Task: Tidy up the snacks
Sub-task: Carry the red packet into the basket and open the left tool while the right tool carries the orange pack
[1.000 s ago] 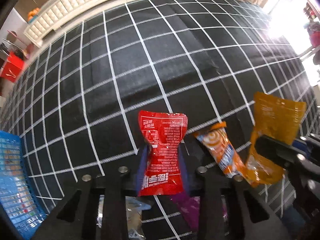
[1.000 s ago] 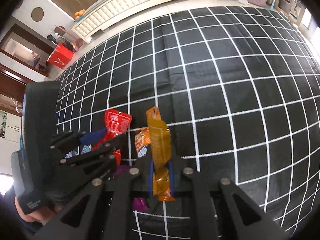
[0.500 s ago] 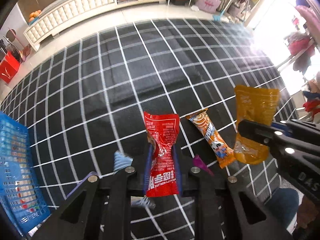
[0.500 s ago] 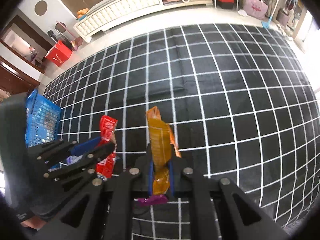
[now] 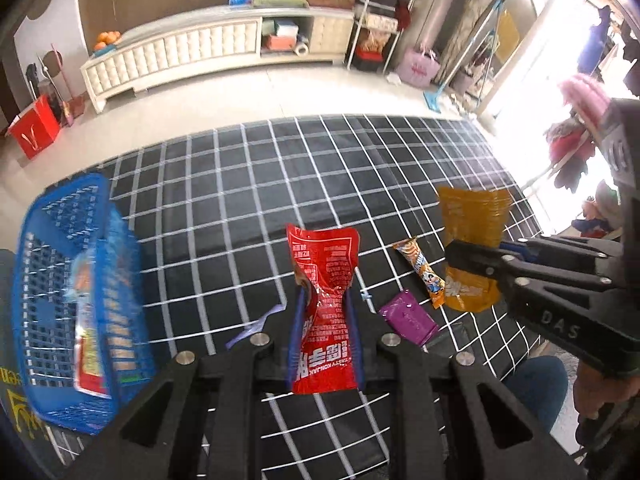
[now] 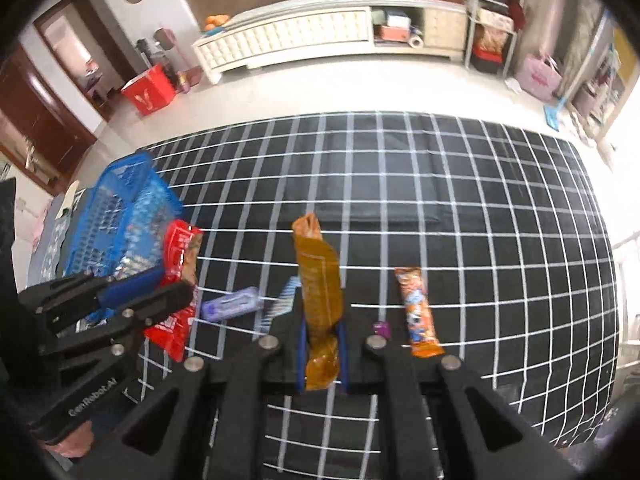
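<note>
A black grid-patterned surface (image 6: pixel 460 200) fills a living room with a long white cabinet (image 6: pixel 320 36) behind. The left gripper (image 5: pixel 322 320) has its jaws clamped on a red snack packet (image 5: pixel 324 300), lifted above the cloth beside a blue basket (image 5: pixel 60 280). The right gripper (image 6: pixel 322 344) has its jaws clamped on an orange pouch (image 6: pixel 320 280). An orange-and-white bar (image 6: pixel 416 312), a purple packet (image 5: pixel 408 318) and a lilac wrapper (image 6: pixel 232 304) lie on the cloth between them.

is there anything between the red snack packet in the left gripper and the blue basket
Nothing visible. The red packet is held up in the left gripper, and only bare checkered cloth lies between it and the blue basket on its left.
</note>
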`<action>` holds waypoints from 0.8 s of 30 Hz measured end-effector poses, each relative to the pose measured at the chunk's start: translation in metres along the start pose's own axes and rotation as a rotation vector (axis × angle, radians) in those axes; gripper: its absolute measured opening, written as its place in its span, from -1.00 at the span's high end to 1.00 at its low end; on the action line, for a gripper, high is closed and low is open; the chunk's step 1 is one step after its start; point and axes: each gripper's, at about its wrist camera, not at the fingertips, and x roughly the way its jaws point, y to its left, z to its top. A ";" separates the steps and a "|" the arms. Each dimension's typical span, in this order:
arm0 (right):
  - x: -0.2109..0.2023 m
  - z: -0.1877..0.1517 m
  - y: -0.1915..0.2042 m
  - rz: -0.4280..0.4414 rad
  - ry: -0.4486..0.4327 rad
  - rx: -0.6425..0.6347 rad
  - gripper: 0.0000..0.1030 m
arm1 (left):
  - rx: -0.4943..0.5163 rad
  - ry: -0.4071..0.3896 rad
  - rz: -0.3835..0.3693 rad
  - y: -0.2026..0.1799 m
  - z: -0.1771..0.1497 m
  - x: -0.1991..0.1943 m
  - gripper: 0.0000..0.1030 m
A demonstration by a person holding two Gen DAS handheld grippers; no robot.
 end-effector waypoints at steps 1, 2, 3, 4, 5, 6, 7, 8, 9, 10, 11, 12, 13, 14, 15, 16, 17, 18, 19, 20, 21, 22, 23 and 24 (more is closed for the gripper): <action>-0.001 0.002 0.010 0.005 -0.002 -0.017 0.70 | 0.002 -0.013 0.010 0.005 -0.001 -0.008 0.64; -0.001 0.003 0.018 0.007 -0.005 -0.033 0.70 | -0.001 -0.021 0.018 0.011 -0.002 -0.014 0.64; -0.002 0.005 0.027 0.010 -0.009 -0.051 0.70 | -0.008 -0.028 0.022 0.019 -0.003 -0.021 0.64; -0.002 0.007 0.035 0.013 -0.011 -0.063 0.70 | -0.013 -0.033 0.026 0.025 -0.006 -0.024 0.64; -0.002 0.010 0.045 0.018 -0.013 -0.077 0.70 | -0.020 -0.039 0.031 0.031 -0.008 -0.029 0.64; -0.003 0.011 0.051 0.022 -0.014 -0.087 0.70 | -0.025 -0.043 0.037 0.039 -0.009 -0.035 0.64; -0.001 0.014 0.061 0.032 -0.015 -0.098 0.70 | -0.028 -0.048 0.043 0.045 -0.011 -0.037 0.64; 0.000 0.016 0.067 0.042 -0.015 -0.104 0.70 | -0.036 -0.057 0.050 0.055 -0.012 -0.044 0.64; 0.002 0.017 0.074 0.050 -0.014 -0.111 0.70 | -0.045 -0.061 0.053 0.063 -0.012 -0.047 0.64; 0.005 0.019 0.084 0.060 -0.012 -0.125 0.70 | -0.055 -0.062 0.058 0.071 -0.014 -0.050 0.64; 0.006 0.019 0.090 0.063 -0.012 -0.133 0.70 | -0.062 -0.063 0.067 0.079 -0.015 -0.052 0.64; 0.008 0.020 0.098 0.066 -0.011 -0.142 0.70 | -0.069 -0.064 0.077 0.089 -0.017 -0.055 0.64; 0.011 0.022 0.106 0.071 -0.007 -0.152 0.70 | -0.076 -0.064 0.081 0.096 -0.018 -0.057 0.64; 0.015 0.024 0.114 0.077 -0.004 -0.159 0.70 | -0.086 -0.064 0.087 0.105 -0.020 -0.060 0.64; 0.018 0.026 0.121 0.083 -0.002 -0.166 0.70 | -0.095 -0.064 0.092 0.113 -0.021 -0.061 0.64; 0.022 0.028 0.128 0.091 0.000 -0.173 0.70 | -0.101 -0.063 0.097 0.120 -0.022 -0.062 0.64; 0.026 0.030 0.135 0.097 0.004 -0.180 0.70 | -0.105 -0.062 0.103 0.126 -0.022 -0.062 0.63; 0.030 0.032 0.142 0.102 0.007 -0.187 0.70 | -0.108 -0.060 0.107 0.131 -0.022 -0.063 0.63; 0.035 0.036 0.151 0.107 0.012 -0.198 0.70 | -0.111 -0.059 0.110 0.136 -0.023 -0.065 0.63; 0.036 0.037 0.156 0.109 0.014 -0.204 0.70 | -0.116 -0.059 0.114 0.142 -0.023 -0.067 0.63; 0.039 0.040 0.162 0.113 0.016 -0.210 0.70 | -0.122 -0.059 0.117 0.148 -0.023 -0.068 0.63; 0.042 0.043 0.169 0.120 0.020 -0.216 0.70 | -0.127 -0.058 0.118 0.154 -0.022 -0.069 0.63; 0.044 0.044 0.176 0.124 0.023 -0.223 0.70 | -0.130 -0.058 0.121 0.158 -0.022 -0.070 0.63; 0.044 0.044 0.182 0.127 0.025 -0.230 0.70 | -0.134 -0.057 0.123 0.162 -0.022 -0.070 0.63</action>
